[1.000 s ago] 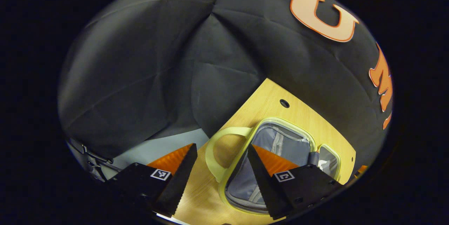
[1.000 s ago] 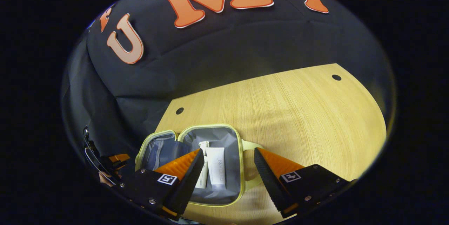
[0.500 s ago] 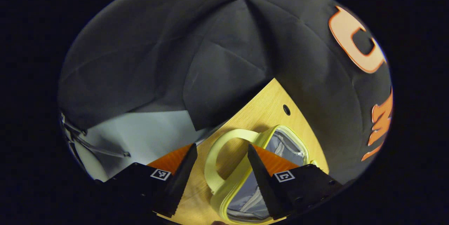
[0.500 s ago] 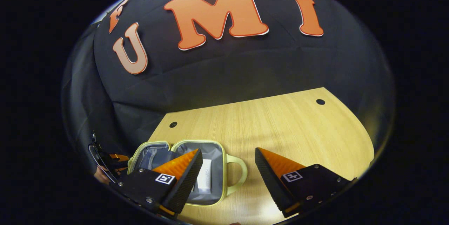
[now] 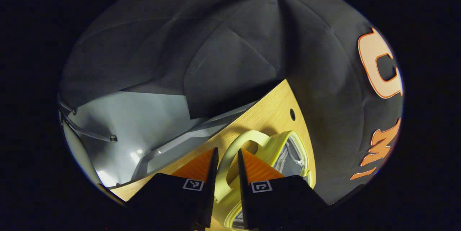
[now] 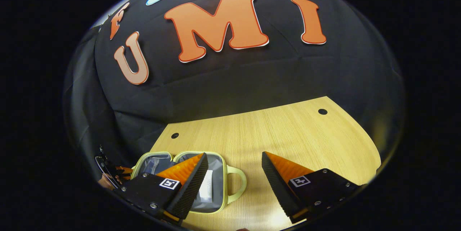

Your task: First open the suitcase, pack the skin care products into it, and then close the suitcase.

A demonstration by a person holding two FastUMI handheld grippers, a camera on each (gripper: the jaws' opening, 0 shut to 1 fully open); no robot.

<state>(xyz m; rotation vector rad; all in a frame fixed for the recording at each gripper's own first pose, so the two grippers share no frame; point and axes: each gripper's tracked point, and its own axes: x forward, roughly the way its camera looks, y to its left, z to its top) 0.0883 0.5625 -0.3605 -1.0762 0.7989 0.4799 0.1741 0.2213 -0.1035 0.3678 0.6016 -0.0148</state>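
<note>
While the small yellow-green suitcase (image 6: 187, 184) lies open at the lower left of the right gripper view, a white tube (image 6: 207, 188) rests inside. Left gripper (image 5: 226, 166) fingers pinch its handle (image 5: 230, 155), probably to swing that half shut. Right gripper (image 6: 234, 173) hangs wide open, empty. Fingers hide much of the interior.

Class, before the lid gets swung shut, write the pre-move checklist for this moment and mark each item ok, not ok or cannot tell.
1. Left tongs closed around the handle: ok; pads firmly pressing: cannot tell.
2. Suitcase lying open on the table: ok.
3. White tube inside the right half: ok.
4. All products packed: cannot tell.
5. Right tongs open, holding nothing, clear of the lid's path: ok.
6. Zipper unobstructed: cannot tell.
</note>
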